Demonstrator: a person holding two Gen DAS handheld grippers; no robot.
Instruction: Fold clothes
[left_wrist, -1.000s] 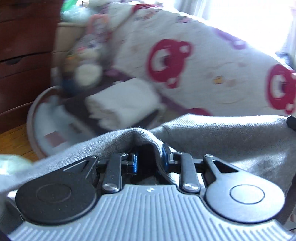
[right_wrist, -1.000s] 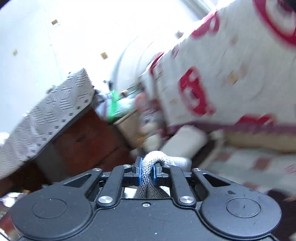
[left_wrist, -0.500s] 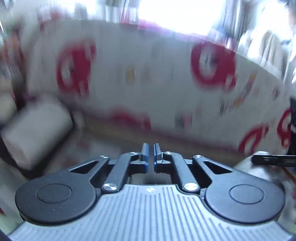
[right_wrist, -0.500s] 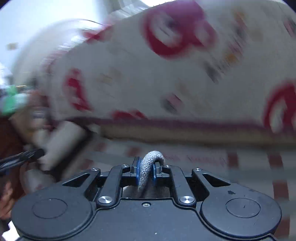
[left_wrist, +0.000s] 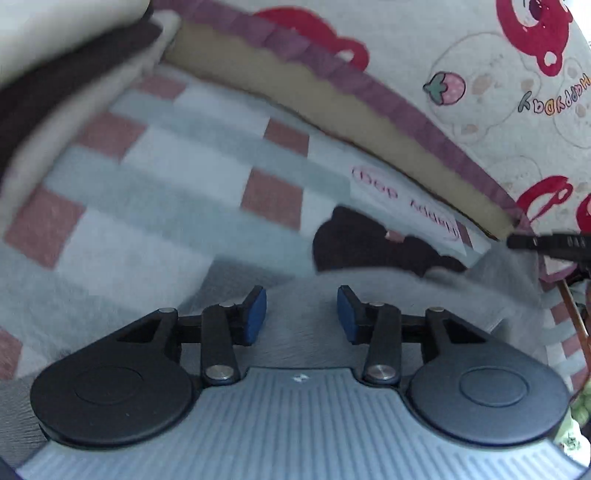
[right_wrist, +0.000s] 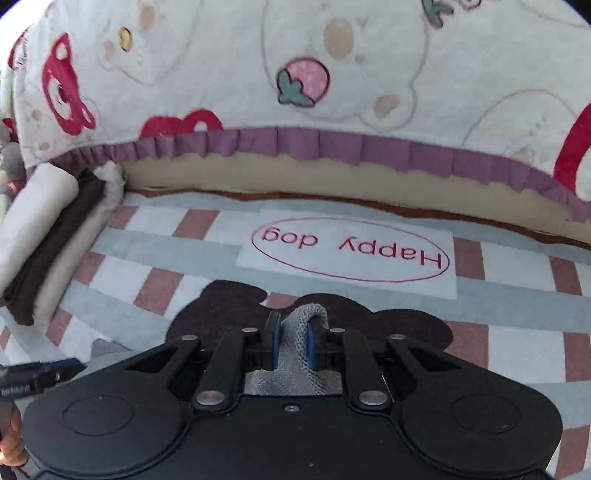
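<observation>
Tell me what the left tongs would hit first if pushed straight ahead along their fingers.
Most likely the grey knit garment, which lies right under and ahead of the open left tongs. Past it sits the checked mat, then the bed's beige edge. Depth is hard to judge.

The grey knit garment (right_wrist: 308, 325) lies, seemingly bunched, on the checked mat (right_wrist: 517, 354).

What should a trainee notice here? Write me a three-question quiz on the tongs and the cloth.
1. True or false: the left tongs are clamped on the grey knit.
2. What do the right tongs hold?
A. brown towel
B. grey knit
C. nothing
3. Fill in: the words on the checked mat read "Happy ___".

Key: 1 false, they are open above it. 2 B. 3 dog.
</observation>
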